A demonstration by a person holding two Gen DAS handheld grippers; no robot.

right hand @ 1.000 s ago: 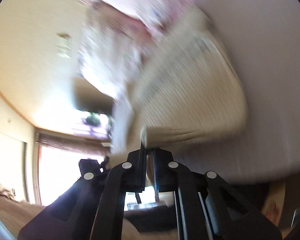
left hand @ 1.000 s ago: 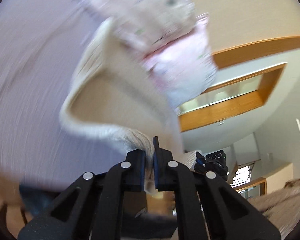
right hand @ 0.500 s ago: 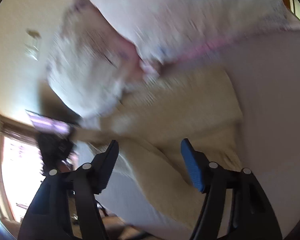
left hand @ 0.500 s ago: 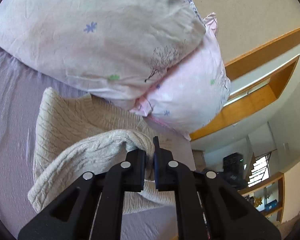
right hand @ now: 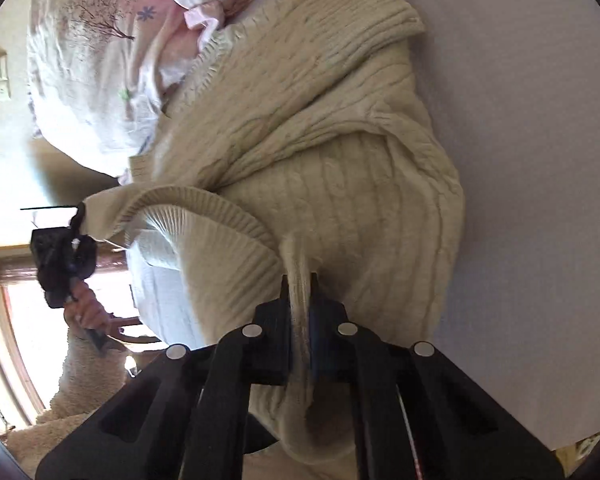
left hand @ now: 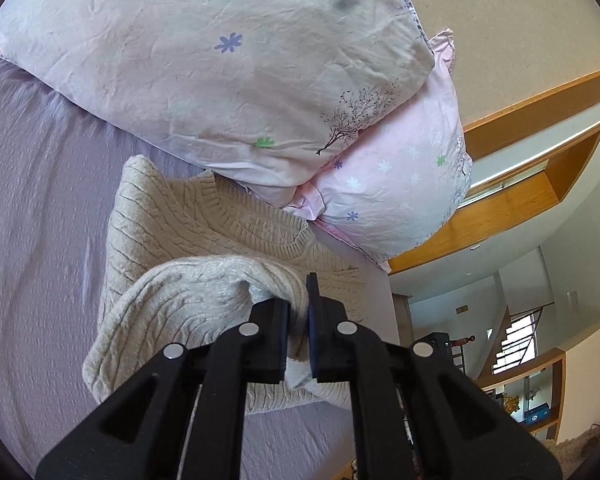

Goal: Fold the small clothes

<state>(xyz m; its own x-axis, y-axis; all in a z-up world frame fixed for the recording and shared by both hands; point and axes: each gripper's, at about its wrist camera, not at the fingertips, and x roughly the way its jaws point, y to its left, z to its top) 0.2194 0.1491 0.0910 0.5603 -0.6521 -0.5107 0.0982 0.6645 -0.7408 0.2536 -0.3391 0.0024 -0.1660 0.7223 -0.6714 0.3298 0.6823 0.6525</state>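
A cream cable-knit sweater lies on the lilac bed sheet, its collar toward the pillows and its lower part folded up over the body. My left gripper is shut on the folded-over knit edge. In the right wrist view the sweater fills the middle, and my right gripper is shut on a pinched fold of it near the ribbed hem. The left gripper shows at the left of that view, holding the hem's other end.
Two pink flowered pillows are stacked just beyond the sweater's collar. The bed's edge runs at the right, with a room, stairs and wooden trim beyond. A fluffy rug lies on the floor below the bed.
The left gripper has carried the sweater's edge down over its body and now holds still. The right gripper, open half a second ago, has shut on a fold of the sweater.
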